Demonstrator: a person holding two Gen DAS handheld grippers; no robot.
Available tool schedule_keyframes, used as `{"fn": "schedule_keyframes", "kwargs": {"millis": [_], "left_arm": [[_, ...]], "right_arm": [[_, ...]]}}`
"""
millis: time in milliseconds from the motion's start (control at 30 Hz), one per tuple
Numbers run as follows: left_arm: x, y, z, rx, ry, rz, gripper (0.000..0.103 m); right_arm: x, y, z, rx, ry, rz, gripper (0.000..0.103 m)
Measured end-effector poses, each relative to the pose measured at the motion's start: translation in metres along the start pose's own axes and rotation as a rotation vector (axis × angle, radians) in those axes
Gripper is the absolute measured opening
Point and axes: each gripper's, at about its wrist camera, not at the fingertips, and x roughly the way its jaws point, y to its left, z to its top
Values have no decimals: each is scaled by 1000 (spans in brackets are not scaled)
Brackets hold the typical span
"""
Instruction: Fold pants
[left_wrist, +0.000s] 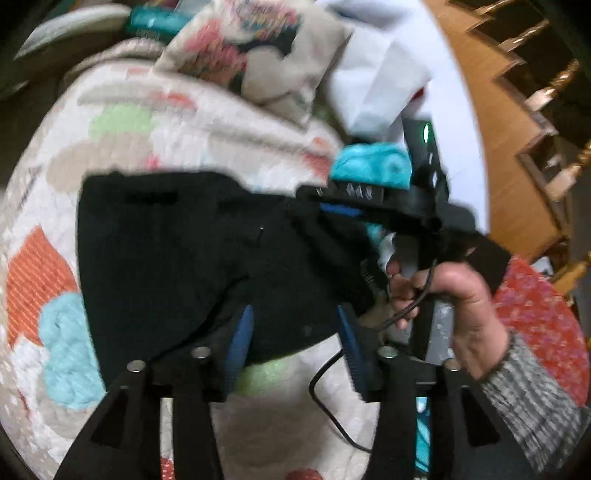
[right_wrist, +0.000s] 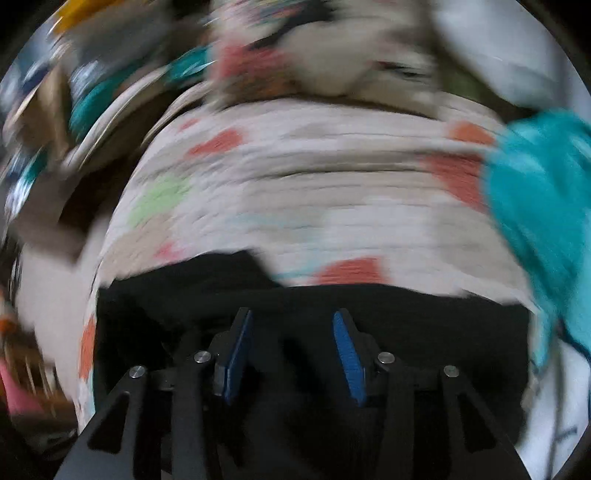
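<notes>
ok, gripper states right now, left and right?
Left gripper: open, nothing between the pads, over the black pants.
Right gripper: open, holding nothing, above the pants.

Right wrist view motion-blurred; pants (right_wrist: 314, 314) partly behind jaws.

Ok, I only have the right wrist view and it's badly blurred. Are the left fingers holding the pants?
Observer: No. The left gripper has its fingers apart over the near edge of the black pants, with nothing pinched.
Operator: Are the pants lying flat?
Observer: Mostly. They are spread on the quilt, but rumpled toward their right side.
Operator: Anything near that edge?
Observer: A black cable loops across the quilt just beside the left gripper.
</notes>
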Motion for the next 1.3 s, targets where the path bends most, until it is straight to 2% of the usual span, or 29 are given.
{"fn": "schedule_keyframes", "kwargs": {"millis": [67,133,167,233,300,333,400,467,500,533,567,667,733,833,933,1000,1033,1067,1100,1133,1300], "left_arm": [[-19,11,7,-22,-77,38,63],[-27,36,15,-121,-128,137,64],[-28,55,17,-207,-132,178,64],[-30,84,13,-339,-118,204,63],[-30,102,7,-413,-105,227,63],[-27,105,8,-425,-100,243,63],[-23,104,5,-417,-87,271,63],[-22,102,0,-403,-72,272,63],[-19,99,-1,-399,-61,268,63],[-17,96,0,-397,-52,265,63],[-15,97,0,-396,-44,263,63],[-4,96,-2,-390,-24,262,63],[3,95,-4,-385,-9,262,63],[8,91,-9,-370,5,270,63],[9,89,-10,-360,-1,280,63],[10,88,-12,-359,-4,278,60],[11,87,-13,-361,0,275,54],[13,86,-14,-362,16,279,38],[14,87,-15,-359,23,293,27],[14,87,-15,-356,23,307,25],[8,98,-18,-436,9,271,21]], "right_arm": [[-18,-1,0,6,-45,1,50],[-30,12,-2,-14,-71,41,50],[-33,21,-4,-29,-73,71,50],[-31,49,-12,-77,-53,151,50],[-20,75,-19,-122,-8,220,50],[-13,88,-24,-148,17,235,50],[4,107,-34,-202,55,199,50],[27,117,-45,-238,106,98,49],[36,114,-48,-229,125,77,46],[41,110,-51,-210,141,82,25],[43,105,-56,-183,154,109,8],[31,86,-66,-115,129,148,5],[26,70,-73,-76,118,112,5],[30,47,-75,-32,145,-4,6],[19,34,-68,40,123,23,6],[9,46,-56,3,100,78,9],[7,56,-50,-28,97,112,21],[5,71,-42,-78,95,157,45],[5,83,-36,-118,95,186,59],[6,99,-30,-173,97,218,76],[36,172,-7,-383,146,197,77]]}}
